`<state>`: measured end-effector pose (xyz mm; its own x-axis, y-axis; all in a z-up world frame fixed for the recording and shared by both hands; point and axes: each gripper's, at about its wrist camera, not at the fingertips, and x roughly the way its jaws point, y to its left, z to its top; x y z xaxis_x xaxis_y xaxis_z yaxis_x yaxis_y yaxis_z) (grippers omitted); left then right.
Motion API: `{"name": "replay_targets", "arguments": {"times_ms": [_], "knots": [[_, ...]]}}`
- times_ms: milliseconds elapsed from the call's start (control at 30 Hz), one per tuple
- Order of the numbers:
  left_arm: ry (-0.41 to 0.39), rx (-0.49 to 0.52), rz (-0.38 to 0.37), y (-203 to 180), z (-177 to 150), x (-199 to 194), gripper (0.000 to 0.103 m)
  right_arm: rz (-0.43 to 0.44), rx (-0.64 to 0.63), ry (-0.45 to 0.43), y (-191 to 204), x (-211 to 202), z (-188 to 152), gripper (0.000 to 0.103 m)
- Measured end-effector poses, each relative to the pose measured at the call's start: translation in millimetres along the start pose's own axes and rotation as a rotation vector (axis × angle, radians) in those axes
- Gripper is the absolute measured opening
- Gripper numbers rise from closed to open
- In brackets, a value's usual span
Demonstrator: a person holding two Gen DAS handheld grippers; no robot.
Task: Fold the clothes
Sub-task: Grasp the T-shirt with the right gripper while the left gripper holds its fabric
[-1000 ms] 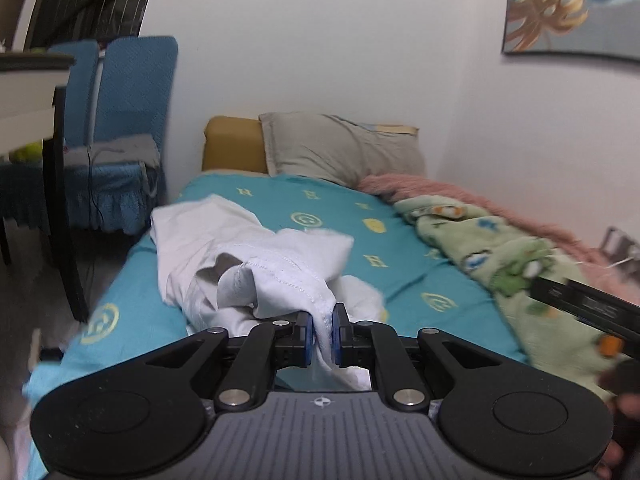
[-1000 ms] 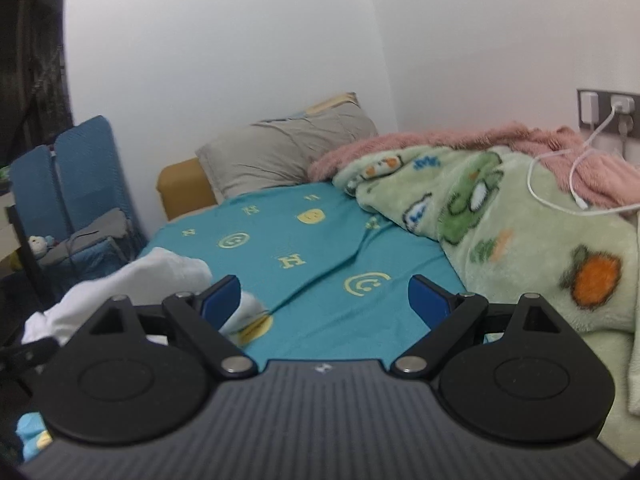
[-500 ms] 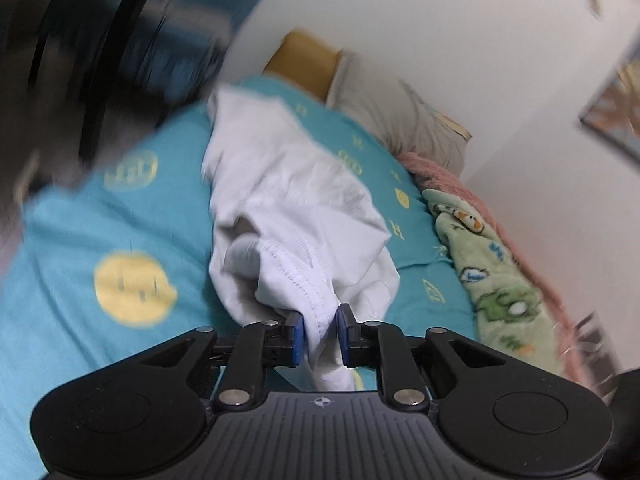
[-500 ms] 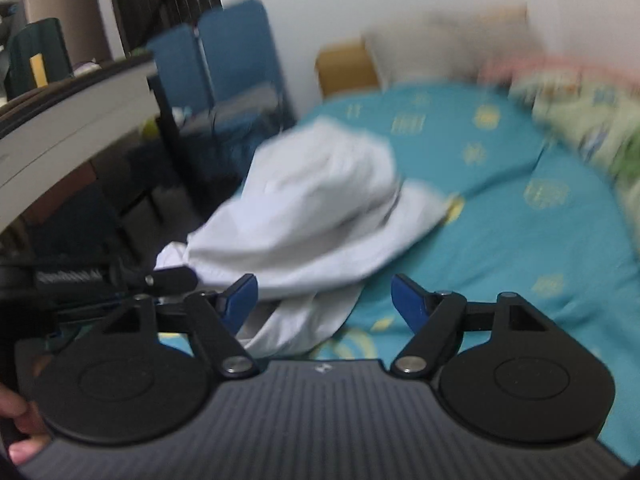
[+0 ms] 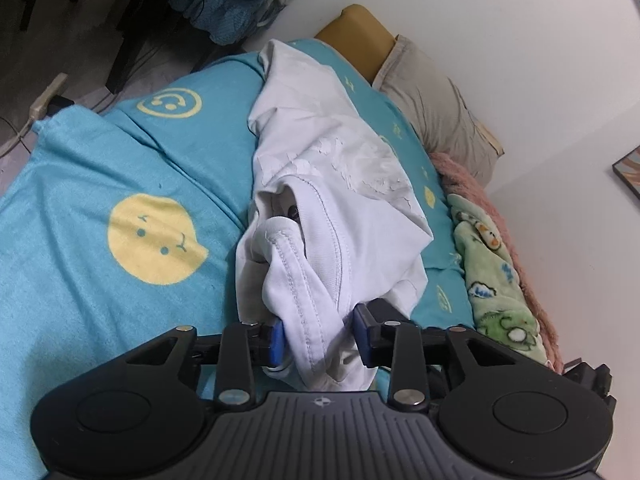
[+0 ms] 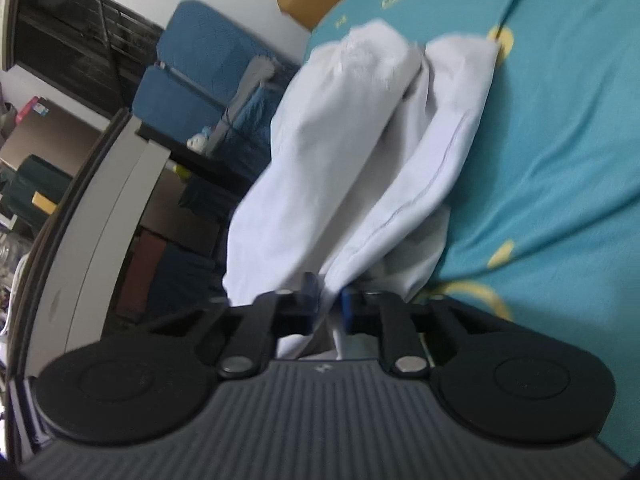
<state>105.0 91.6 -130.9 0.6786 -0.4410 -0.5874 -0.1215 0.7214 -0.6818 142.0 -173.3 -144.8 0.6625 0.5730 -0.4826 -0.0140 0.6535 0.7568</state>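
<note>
A white garment [image 5: 328, 184] lies bunched on the teal bedsheet [image 5: 120, 184], running from the upper middle of the left wrist frame down to the bottom centre, where its stitched hem drops between the blue pads of the left gripper [image 5: 319, 334]. The jaws there stand partly apart, with a thick fold of cloth filling most of the gap (the left pad touches the fabric; whether the right pad presses on it cannot be told).

In the right wrist view the same white garment [image 6: 352, 152] stretches from the upper centre of the frame down to the lower middle, narrowing to a gathered edge that enters the right gripper [image 6: 328, 300]. Those jaws are drawn close together and pinch the cloth between the blue pads.

A grey pillow [image 5: 436, 108] sits at the upper right of the left wrist frame, with a green patterned blanket [image 5: 496, 280] along the right edge. Blue chairs [image 6: 192, 72] show at the upper left of the right wrist frame.
</note>
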Motion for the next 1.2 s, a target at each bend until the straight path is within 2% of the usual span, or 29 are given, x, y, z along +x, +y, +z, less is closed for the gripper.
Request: {"name": "replay_targets", "arguments": {"times_ms": [167,267,500,567,633,700,733,900,967,1000,1033,1100,1200], "knots": [[0.030,0.099,-0.050,-18.6,-10.7,3.2,0.038,-0.045,-0.044,-0.131,4.2,-24.4,15.4,0.007],[0.043,0.152,-0.031,-27.0,-16.8,8.0,0.038,-0.072,-0.059,-0.225,2.2,-45.9,27.0,0.006],[0.118,0.154,0.033,-25.2,-22.9,31.1,0.037,-0.101,0.045,-0.383,-25.0,-87.3,50.6,0.006],[0.139,0.151,0.077,-22.7,-23.4,37.0,0.032,-0.123,0.065,-0.425,-31.5,-99.3,55.0,0.006],[0.145,0.136,0.117,-17.8,-22.9,38.2,0.012,-0.140,0.074,-0.462,-35.5,-109.3,58.3,0.006],[0.111,0.120,0.130,-14.7,-19.1,29.9,0.011,-0.167,0.066,-0.491,-36.8,-116.9,59.7,0.006],[0.068,0.125,0.135,-15.9,-16.0,22.0,0.009,-0.186,0.056,-0.503,-36.7,-120.2,60.1,0.006],[-0.285,0.287,0.177,-45.0,-3.8,-41.9,0.006,-0.266,0.018,-0.565,-34.7,-140.0,59.0,0.005],[-0.426,0.352,0.171,-57.5,-0.5,-69.0,0.005,-0.261,0.020,-0.574,-33.0,-149.7,57.1,0.005],[-0.462,0.385,0.162,-62.5,0.8,-77.0,0.005,-0.257,0.016,-0.570,-31.3,-153.7,56.5,0.005],[-0.484,0.419,0.154,-66.9,2.0,-82.5,0.005,-0.259,0.004,-0.558,-29.4,-155.0,55.8,0.005],[-0.455,0.490,0.171,-72.5,4.7,-78.7,0.005,-0.281,-0.028,-0.518,-26.4,-152.4,54.8,0.006],[-0.302,0.507,0.224,-65.4,8.3,-49.2,0.006,-0.396,-0.039,-0.389,-36.4,-129.2,56.5,0.007]]}}
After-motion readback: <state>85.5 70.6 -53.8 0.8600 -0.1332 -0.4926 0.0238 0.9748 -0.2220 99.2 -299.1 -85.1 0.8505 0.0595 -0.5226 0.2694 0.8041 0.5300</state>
